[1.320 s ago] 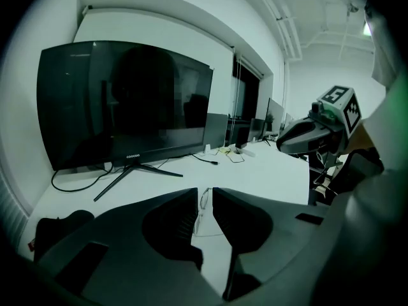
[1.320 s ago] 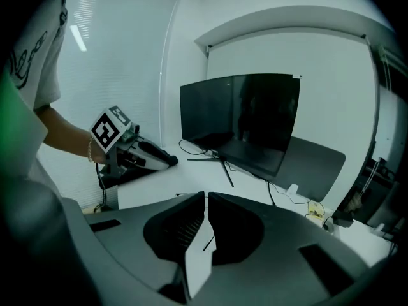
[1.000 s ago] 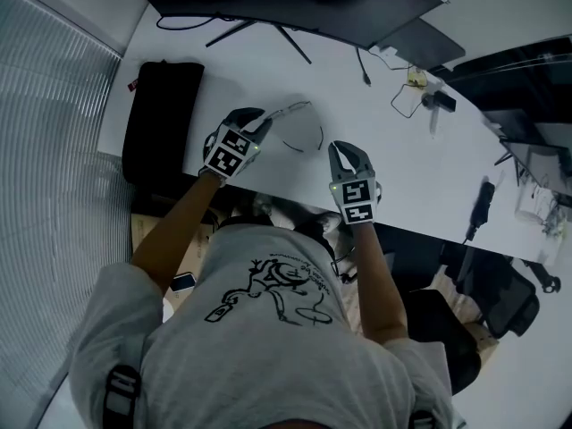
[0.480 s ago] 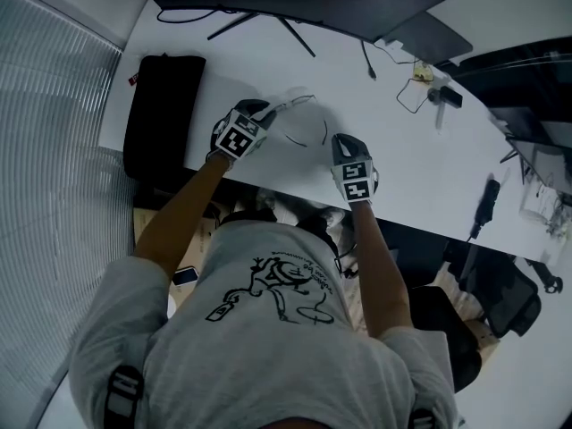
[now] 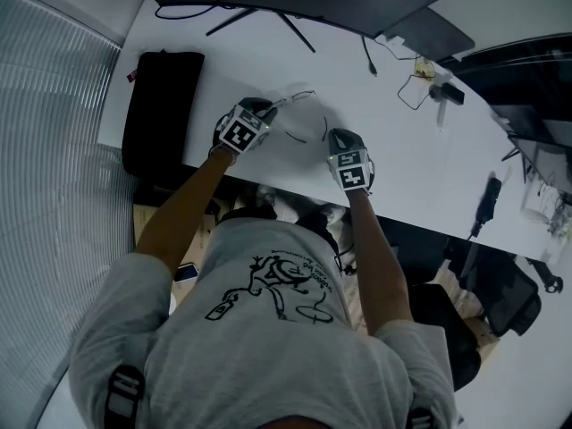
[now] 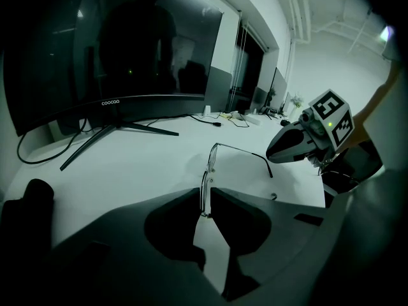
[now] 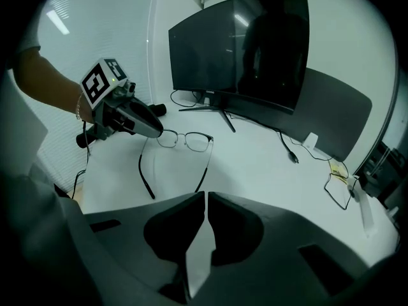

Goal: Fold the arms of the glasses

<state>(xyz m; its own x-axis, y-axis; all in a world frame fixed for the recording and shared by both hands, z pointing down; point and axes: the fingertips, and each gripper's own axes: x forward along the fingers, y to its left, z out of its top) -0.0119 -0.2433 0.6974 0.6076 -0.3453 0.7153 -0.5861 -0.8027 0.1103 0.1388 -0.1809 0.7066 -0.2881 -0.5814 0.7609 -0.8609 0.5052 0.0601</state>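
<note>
Left gripper view: left gripper [image 6: 204, 193] has its jaws clamped on the glasses [image 6: 212, 157], at the outer end of the front frame, seen edge-on between the tips.
Left gripper pose: pitched down at the desk [image 5: 402, 159], marker cube facing up in the head view.
Glasses: wire frame, front standing on the desk near its front edge, just ahead of the person and held only at that one end.
Glasses arms: both unfolded [image 7: 145, 174], running back from the front toward the person and well apart from each other.
Right gripper: right gripper [image 7: 206, 196] has its jaws together with nothing between them.
Right gripper position: tips just beside the end of the nearer arm [image 7: 203, 174]. No view shows whether they touch it.
Spacing: the two grippers sit near each other, with the glasses between them.
Monitor: a dark curved monitor [image 7: 242, 43] stands on a splayed stand at the back of the desk, well behind the glasses.
Black bag: a black bag [image 5: 161, 105] lies flat at the desk's left end, apart from the left gripper.
Cable: a thin cable [image 7: 290, 148] trails across the desk to the right of the monitor stand.
</note>
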